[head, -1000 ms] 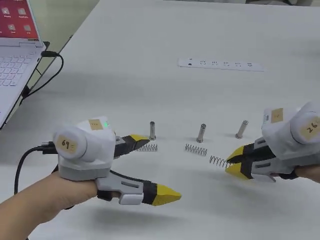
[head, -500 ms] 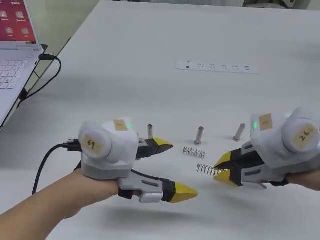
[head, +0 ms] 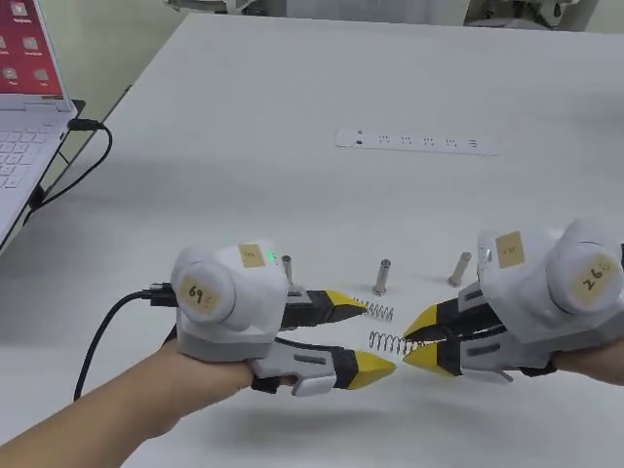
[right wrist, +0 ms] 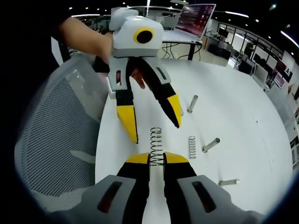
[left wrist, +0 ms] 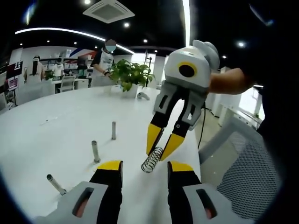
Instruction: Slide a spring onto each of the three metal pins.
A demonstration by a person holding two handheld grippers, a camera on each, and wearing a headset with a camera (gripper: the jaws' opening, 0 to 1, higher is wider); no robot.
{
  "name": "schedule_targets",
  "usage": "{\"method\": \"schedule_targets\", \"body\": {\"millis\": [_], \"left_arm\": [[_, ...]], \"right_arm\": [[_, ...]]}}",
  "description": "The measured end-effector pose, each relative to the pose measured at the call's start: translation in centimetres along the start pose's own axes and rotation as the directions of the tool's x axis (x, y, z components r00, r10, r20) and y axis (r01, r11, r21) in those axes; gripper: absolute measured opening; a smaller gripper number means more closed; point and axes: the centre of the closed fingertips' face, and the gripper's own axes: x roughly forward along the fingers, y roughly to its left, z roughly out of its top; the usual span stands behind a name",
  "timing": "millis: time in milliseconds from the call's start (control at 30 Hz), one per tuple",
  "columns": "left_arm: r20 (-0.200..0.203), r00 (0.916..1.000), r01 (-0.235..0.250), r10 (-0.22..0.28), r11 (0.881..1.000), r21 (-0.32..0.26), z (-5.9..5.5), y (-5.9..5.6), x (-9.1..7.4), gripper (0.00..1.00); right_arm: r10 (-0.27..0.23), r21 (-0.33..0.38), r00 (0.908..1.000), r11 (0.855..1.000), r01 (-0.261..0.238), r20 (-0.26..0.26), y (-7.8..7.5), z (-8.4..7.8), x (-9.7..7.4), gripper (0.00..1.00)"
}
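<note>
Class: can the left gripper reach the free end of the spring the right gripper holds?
Probably yes: the left gripper is open, and the spring ends just ahead of its jaws with nothing between.

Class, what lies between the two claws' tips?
A spring, gripped at one end by the right claw, reaching toward the open left claw; the head view shows it.

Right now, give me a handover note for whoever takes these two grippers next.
Right gripper: shut on one end of a spring.
Left gripper: open, jaws at that spring's free end.
Pins, by the head view: left pin, middle pin and right pin stand upright, all bare. A second spring lies on the table near the middle pin.
Done: no spring on a pin yet. Left: all three.
</note>
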Motion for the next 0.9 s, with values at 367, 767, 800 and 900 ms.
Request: {"method": "schedule_targets", "body": {"millis": [367,767,800,900], "left_arm": [[0.003,0.9996,0.027,-0.027,0.999,0.016,0.11,-0.71,0.47,0.17],[-0.001,0.9992,0.039,-0.039,0.999,0.022,0.11,-1.00,0.47,0.06],[0.001,0.9992,0.040,-0.040,0.999,0.024,0.15,-1.01,0.47,0.06],[0.005,0.9992,0.040,-0.040,0.999,0.033,0.24,-1.06,0.46,0.05]], "right_arm": [[0.009,-0.029,1.0000,1.000,-0.009,0.004,0.10,0.35,-0.35,0.08],[0.015,-0.050,0.9999,0.999,-0.015,0.006,0.11,0.42,-0.33,0.08],[0.015,-0.051,0.9999,0.999,-0.015,0.006,0.12,0.41,-0.35,0.08],[0.013,-0.054,0.9999,0.998,-0.013,0.004,0.10,0.34,-0.37,0.08]]}}
